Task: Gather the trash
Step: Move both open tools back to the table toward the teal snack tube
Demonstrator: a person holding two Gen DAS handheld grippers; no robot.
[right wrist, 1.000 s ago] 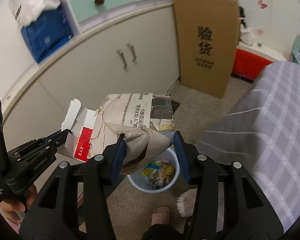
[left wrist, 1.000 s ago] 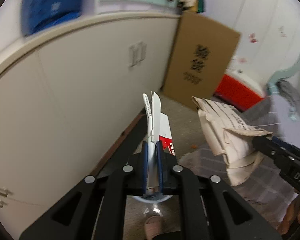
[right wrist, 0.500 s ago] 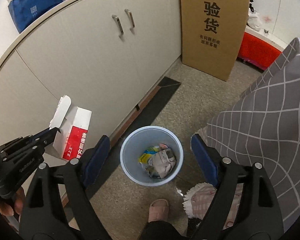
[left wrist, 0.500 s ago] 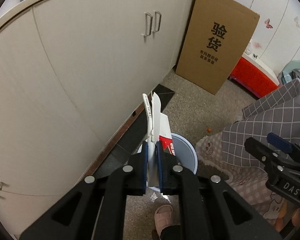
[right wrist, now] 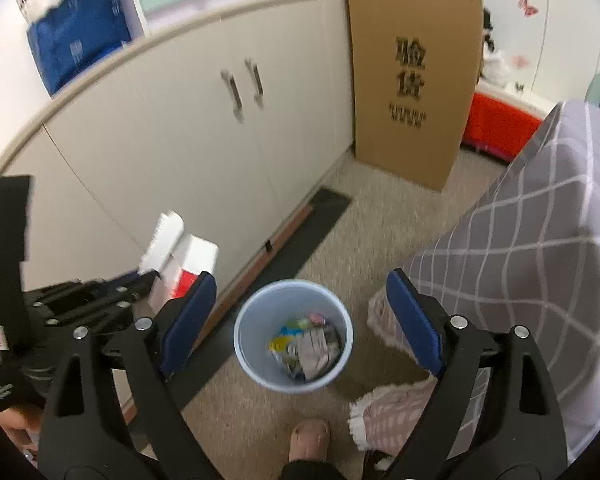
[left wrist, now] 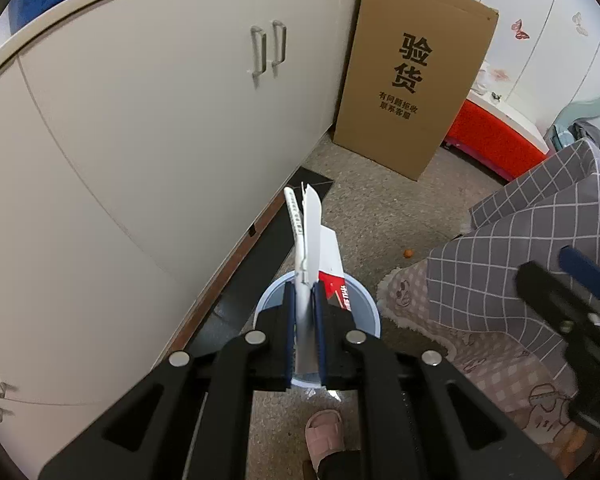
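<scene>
While the left gripper (left wrist: 303,292) stays pinched on the white-and-red carton (left wrist: 314,248) at lower centre, over the pale blue bin (right wrist: 293,338), the right gripper (right wrist: 300,316) has nothing between its opening jaws; crumpled trash (right wrist: 308,346) lies in the bin.

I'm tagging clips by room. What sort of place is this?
Probably a bedroom at home: a bed under a grey checked cover, white cupboards, and a small trash bin on the floor.
</scene>
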